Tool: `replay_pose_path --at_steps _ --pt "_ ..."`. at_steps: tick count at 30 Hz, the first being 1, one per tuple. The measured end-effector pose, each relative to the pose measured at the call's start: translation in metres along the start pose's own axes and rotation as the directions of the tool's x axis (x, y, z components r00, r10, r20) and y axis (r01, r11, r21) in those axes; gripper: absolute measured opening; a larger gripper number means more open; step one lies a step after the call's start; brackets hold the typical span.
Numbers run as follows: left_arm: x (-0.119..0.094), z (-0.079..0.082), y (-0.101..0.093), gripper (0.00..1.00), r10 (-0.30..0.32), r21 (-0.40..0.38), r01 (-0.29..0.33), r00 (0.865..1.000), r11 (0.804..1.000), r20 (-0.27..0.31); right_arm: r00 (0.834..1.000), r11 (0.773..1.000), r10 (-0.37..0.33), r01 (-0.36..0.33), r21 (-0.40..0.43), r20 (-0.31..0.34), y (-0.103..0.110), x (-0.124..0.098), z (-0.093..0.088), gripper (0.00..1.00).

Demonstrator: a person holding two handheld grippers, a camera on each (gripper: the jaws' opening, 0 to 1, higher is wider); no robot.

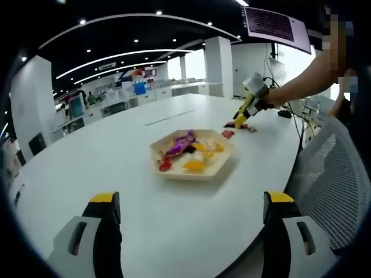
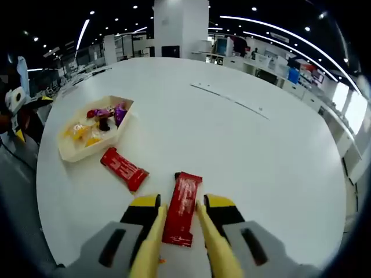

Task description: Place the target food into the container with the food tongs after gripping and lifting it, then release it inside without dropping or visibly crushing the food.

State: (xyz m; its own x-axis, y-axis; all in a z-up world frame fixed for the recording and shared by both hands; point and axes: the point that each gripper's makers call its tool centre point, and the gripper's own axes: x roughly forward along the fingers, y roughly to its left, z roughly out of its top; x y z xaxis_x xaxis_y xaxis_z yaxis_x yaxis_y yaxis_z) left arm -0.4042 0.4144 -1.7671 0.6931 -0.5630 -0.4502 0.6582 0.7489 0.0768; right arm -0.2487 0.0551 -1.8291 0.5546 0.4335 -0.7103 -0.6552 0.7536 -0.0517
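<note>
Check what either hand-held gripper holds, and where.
Right hand-held gripper closes on the flat red wrapped bar at its near end, bar lying on the white table. Left hand-held gripper is open, holding nothing.

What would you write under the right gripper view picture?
Right gripper jaws straddle a red snack bar near the tray.

A large white oval table carries everything; a thin seam line crosses its top toward the far edge. Off the table's right edge in the left gripper view stands a grey mesh-backed chair. Above it hangs a wall screen with lines of text. A dark small object sits near the table's far right edge, with a cable running off the edge. Beyond the far edge are white counters and a white pillar, under curved ceiling light strips.
</note>
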Motion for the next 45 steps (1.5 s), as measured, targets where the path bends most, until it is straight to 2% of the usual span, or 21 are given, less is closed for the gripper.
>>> replay_pose_path --at_steps 4,12,17,23,30,33,42,45 --pt "0.0 0.0 0.0 0.99 0.001 0.0 -0.001 1.0 1.0 -0.001 1.0 1.0 0.005 -0.005 -0.005 -0.023 0.0 0.001 0.0 0.28" --pt "-0.001 0.001 0.001 0.99 0.005 -0.002 -0.005 1.0 1.0 0.003 1.0 1.0 0.003 -0.002 0.016 -0.027 0.017 -0.009 0.006 0.23" --pt "-0.001 0.001 0.001 0.99 0.004 -0.001 -0.004 1.0 1.0 0.002 0.999 1.0 0.003 -0.004 -0.016 -0.041 0.025 -0.012 0.009 0.22" --pt "0.0 0.0 0.001 0.99 0.004 -0.002 -0.004 1.0 1.0 0.003 0.999 1.0 0.019 -0.019 -0.008 -0.028 0.03 -0.015 0.017 0.22" --pt "-0.001 0.002 0.002 0.99 0.006 -0.012 -0.006 1.0 1.0 0.01 1.0 0.999 0.03 -0.03 -0.013 0.008 0.026 -0.026 0.04 0.23" --pt "0.0 0.002 -0.002 1.0 -0.004 0.005 0.004 1.0 1.0 0.005 0.999 0.999 0.029 -0.028 -0.024 0.037 0.024 -0.031 0.056 0.23" --pt "0.0 0.003 -0.002 1.0 -0.009 0.0 0.009 1.0 1.0 0.012 0.995 0.994 0.066 -0.059 -0.09 0.074 0.037 -0.035 0.089 0.23" --pt "0.0 0.003 -0.002 1.0 -0.012 -0.001 0.012 1.0 1.0 0.016 0.993 0.991 0.085 -0.076 -0.11 0.082 0.041 -0.029 0.095 0.23"
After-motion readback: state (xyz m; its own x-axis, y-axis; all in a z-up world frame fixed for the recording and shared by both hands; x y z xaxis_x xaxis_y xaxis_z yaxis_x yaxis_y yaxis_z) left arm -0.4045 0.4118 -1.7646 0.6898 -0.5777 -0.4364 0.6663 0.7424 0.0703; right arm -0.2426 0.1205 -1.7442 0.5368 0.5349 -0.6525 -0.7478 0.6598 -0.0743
